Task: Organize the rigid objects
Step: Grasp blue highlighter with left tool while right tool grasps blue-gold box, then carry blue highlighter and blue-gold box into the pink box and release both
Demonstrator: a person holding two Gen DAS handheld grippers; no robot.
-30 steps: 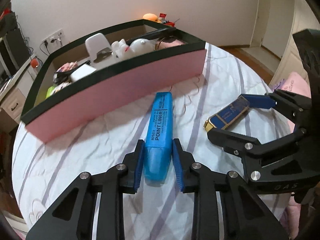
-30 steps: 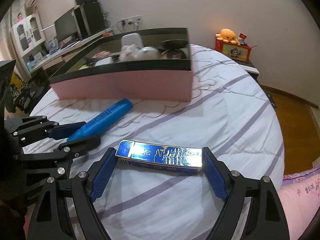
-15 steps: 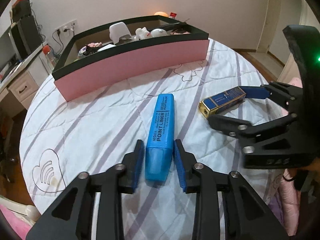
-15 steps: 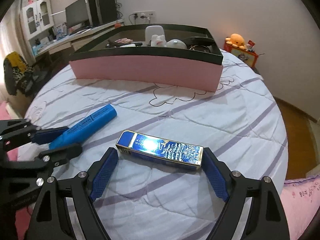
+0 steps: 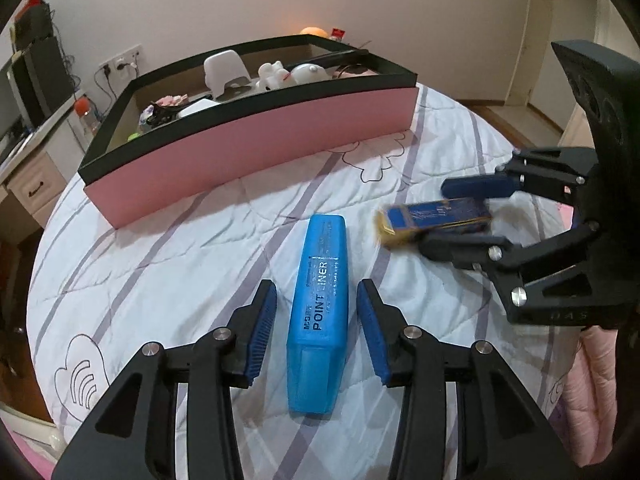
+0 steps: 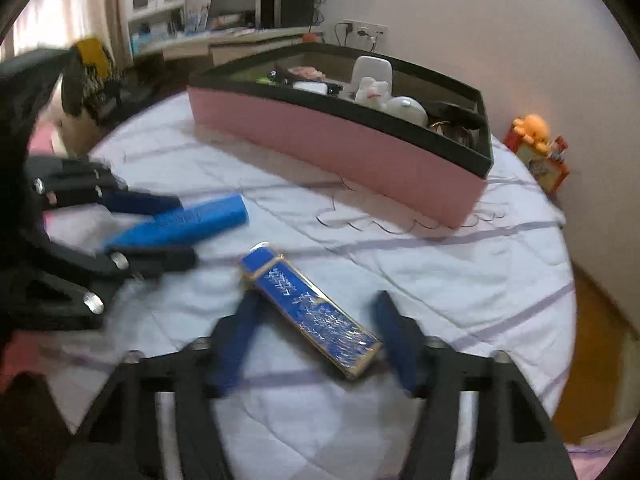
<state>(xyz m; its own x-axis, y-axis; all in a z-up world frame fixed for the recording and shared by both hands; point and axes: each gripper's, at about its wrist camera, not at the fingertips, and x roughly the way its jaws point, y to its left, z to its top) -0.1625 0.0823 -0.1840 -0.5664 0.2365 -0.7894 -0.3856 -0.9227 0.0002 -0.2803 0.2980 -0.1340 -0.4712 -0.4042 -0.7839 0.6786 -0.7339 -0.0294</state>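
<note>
Highlighter (image 5: 320,312) lies on bed (image 5: 180,264) between left gripper (image 5: 316,332) fingers, opening, untouched. Right view alone shows right gripper (image 6: 316,336) fingers closing around slanted blue case (image 6: 310,308), contact unclear. Pink box (image 5: 256,148) behind.

Striped quilted bed (image 5: 168,264) bears pink box (image 5: 256,148); blue highlighter (image 5: 320,312); blue-gold case (image 6: 312,312).

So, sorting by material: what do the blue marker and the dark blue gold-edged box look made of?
Blue marker: likely plastic, smooth, slightly see-through at the cap end. Dark blue gold-edged box: glossy foil-like print catching light; possibly coated card or metal, can't tell.
</note>
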